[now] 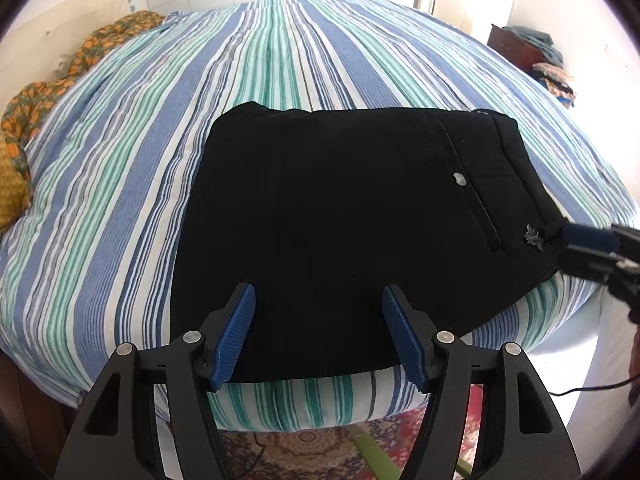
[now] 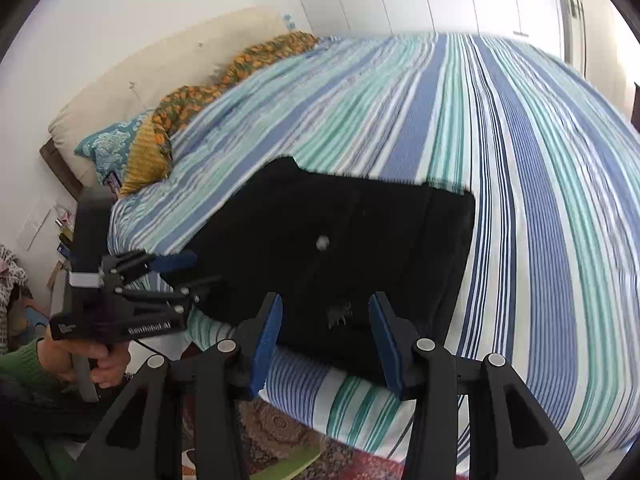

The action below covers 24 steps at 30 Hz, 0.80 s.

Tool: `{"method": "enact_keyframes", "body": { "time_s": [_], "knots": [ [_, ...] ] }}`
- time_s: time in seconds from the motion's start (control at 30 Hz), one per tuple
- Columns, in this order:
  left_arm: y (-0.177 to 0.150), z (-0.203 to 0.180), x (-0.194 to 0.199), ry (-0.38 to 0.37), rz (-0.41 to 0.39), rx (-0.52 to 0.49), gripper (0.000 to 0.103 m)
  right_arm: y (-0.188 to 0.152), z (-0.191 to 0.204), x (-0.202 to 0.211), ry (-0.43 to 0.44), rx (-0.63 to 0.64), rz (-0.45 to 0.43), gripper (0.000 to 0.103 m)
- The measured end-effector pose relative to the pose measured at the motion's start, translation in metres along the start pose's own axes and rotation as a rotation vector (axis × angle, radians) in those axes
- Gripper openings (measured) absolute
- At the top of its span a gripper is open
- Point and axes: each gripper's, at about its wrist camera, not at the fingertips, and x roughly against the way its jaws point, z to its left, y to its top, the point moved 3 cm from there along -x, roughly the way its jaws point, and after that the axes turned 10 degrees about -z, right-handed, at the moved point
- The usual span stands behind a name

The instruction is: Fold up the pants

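The black pants (image 1: pixel 340 208) lie folded into a flat rectangle near the front edge of the striped bed cover (image 1: pixel 120 160). The waistband, a silver button (image 1: pixel 460 179) and a small emblem (image 1: pixel 533 236) are on the right. My left gripper (image 1: pixel 319 289) hovers open over the near edge of the pants, with nothing between its blue pads. In the right wrist view the pants (image 2: pixel 360 240) lie below my right gripper (image 2: pixel 326 300), which stands open above the emblem (image 2: pixel 339 314). From the left wrist view, the right gripper (image 1: pixel 562 250) sits at the waistband edge. The left gripper (image 2: pixel 206 269) is at the pants' left end.
An orange patterned blanket (image 1: pixel 48 92) and a teal pillow (image 2: pixel 108 148) lie at the head of the bed. A dark cabinet with piled clothes (image 1: pixel 532 52) stands far right. A patterned rug (image 1: pixel 312 444) covers the floor below. A hand in a green sleeve (image 2: pixel 28 364) holds the left gripper.
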Motion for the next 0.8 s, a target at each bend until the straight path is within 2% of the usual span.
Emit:
{"method": "enact_keyframes", "body": {
  "time_s": [0.07,0.17,0.37,0.8],
  "knots": [
    [-0.001,-0.001,-0.001,0.001,0.001,-0.006,0.069,-0.02,-0.011,-0.011,-0.02,-0.064,0.031,0.046],
    [-0.002,-0.001,-0.001,-0.001,-0.002,-0.001,0.07,-0.025,-0.02,-0.007,-0.003,-0.154,-0.015,0.046],
    [-0.003,-0.002,-0.002,0.001,-0.002,0.002,0.072,-0.025,-0.017,-0.009,-0.016,-0.123,-0.017,0.046],
    [-0.003,-0.002,-0.003,-0.001,0.0,0.005,0.073,-0.026,-0.019,-0.008,-0.007,-0.157,-0.031,0.046]
  ]
}}
